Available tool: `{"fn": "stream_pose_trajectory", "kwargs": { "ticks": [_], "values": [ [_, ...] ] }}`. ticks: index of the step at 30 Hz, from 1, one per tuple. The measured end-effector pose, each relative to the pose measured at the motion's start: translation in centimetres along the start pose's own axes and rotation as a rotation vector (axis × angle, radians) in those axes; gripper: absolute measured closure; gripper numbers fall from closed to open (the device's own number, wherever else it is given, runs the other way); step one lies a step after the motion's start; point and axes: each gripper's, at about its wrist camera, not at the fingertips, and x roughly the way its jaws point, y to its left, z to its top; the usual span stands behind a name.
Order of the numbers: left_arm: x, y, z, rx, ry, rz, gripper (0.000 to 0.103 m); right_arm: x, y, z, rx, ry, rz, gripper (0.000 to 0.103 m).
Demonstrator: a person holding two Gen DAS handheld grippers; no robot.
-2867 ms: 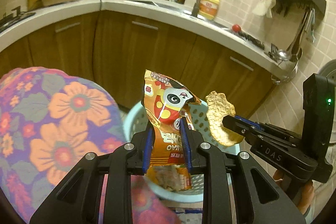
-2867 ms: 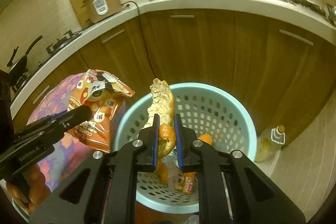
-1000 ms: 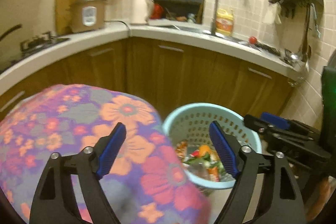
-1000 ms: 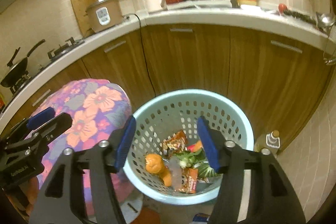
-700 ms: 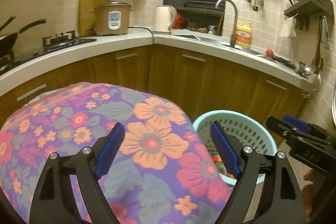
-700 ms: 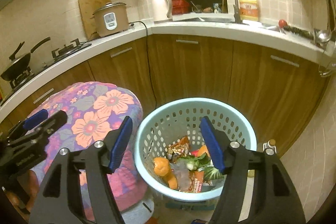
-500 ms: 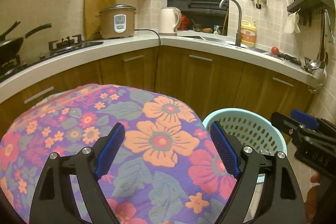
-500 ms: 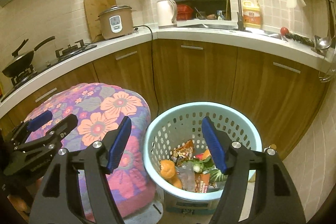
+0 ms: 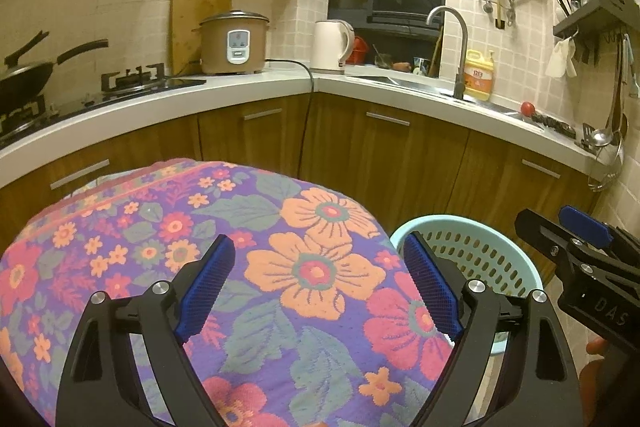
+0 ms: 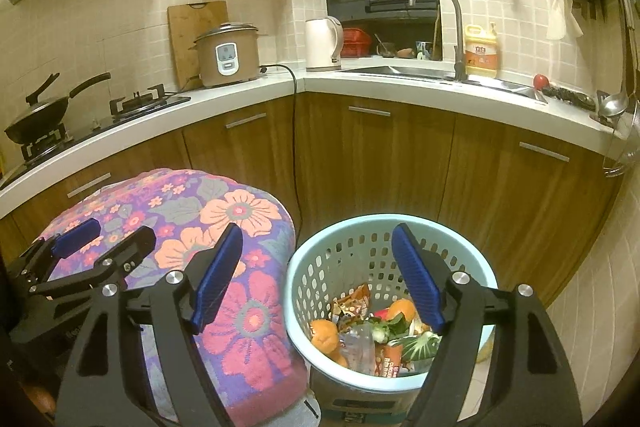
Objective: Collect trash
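**Both grippers empty, trash sits in basket**

Left gripper [image 9: 316, 291]: jaws spread wide, nothing between them. It hangs over the floral cloth [image 9: 240, 227] that fills the lower half of the left wrist view. Nothing I can identify as trash on the cloth in either view.

Right gripper [image 10: 316, 283]: also wide open and empty. Lower centre of the right wrist view, straddling the gap between cloth and basket [image 10: 400, 221].

Trash [image 10: 376, 331]: in the bottom of the basket, lower right of that view. I can make out orange peel or fruit, greens, a crumpled wrapper and a clear plastic piece. Basket stands on the floor just beside the cloth-covered stand, rim close to the cloth edge; cannot tell if they touch.

Judgement: the collect step looks done or nearly so, unless more trash lies out of frame.

Risks from here:
- Right gripper is close above the rim. A sideways swing could clip it and tip the light perforated basket.
- Open fingers dragged low across the cloth could snag the terry weave and pull it off the stand.
- The two grippers are near each other (left one shows in the lower left of the right view), so a crossing move could knock them together.
- The dark cord [image 10: 295, 131] runs down the cabinet behind the basket; reaching past could hook it.
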Motion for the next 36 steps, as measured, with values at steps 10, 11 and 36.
{"fn": "stream_pose_trajectory", "kwargs": {
  "ticks": [10,11,36],
  "values": [
    [0.1,0.1,0.0,0.000,0.000,-0.001,0.018,0.2,-0.5,-0.2,0.001,0.008,-0.006,0.030],
    [0.1,0.1,0.0,0.000,0.000,-0.003,0.018,0.2,-0.5,-0.3,0.001,0.009,-0.007,0.030],
    [-0.4,-0.8,-0.1,0.046,-0.032,0.043,0.017,0.4,-0.9,-0.6,0.005,0.017,-0.030,0.030]
  ]
}}
